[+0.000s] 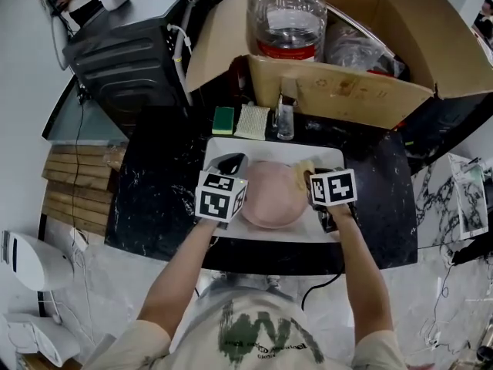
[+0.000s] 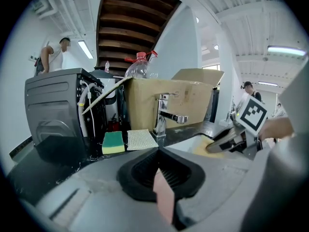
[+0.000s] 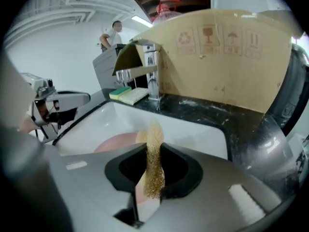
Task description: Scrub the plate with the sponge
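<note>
Setup: white sink (image 1: 231, 146) set in a black marbled tabletop (image 1: 154, 183). The pink plate (image 1: 269, 195) lies in the basin, between the two grippers.

Left gripper (image 1: 231, 163): jaws are closed on the plate's left rim. In the left gripper view a thin pink sliver of plate edge stands pinched between them. Only the rim is caught, so the bite is shallow.

Right gripper (image 1: 306, 177): jaws are clamped on a tan, coarse sponge (image 1: 302, 171), squeezed to a narrow strip in the right gripper view. The free end of the sponge sticks out past the jaws, over the plate's far right edge. I cannot tell whether it is pressing on the plate.

Unused: a green-and-yellow sponge (image 1: 223, 119) and a white ribbed pad (image 1: 253, 122) lie on the tabletop behind the sink, left of the faucet (image 1: 285, 119).

Stage (judgement): scrubbing is at or just about at contact, on the right side of the plate.

Risks:
- Downward scrub force far from the left jaws could lever the plate about its rim grip. It might twist out, or slide and knock the sink wall.
- The sponge is gripped thin and compressed. Drag across the plate could fold the free end or pull it from the jaws.
- The two grippers sit near each other over the plate, so a wide stroke leftward could bring them together.
</note>
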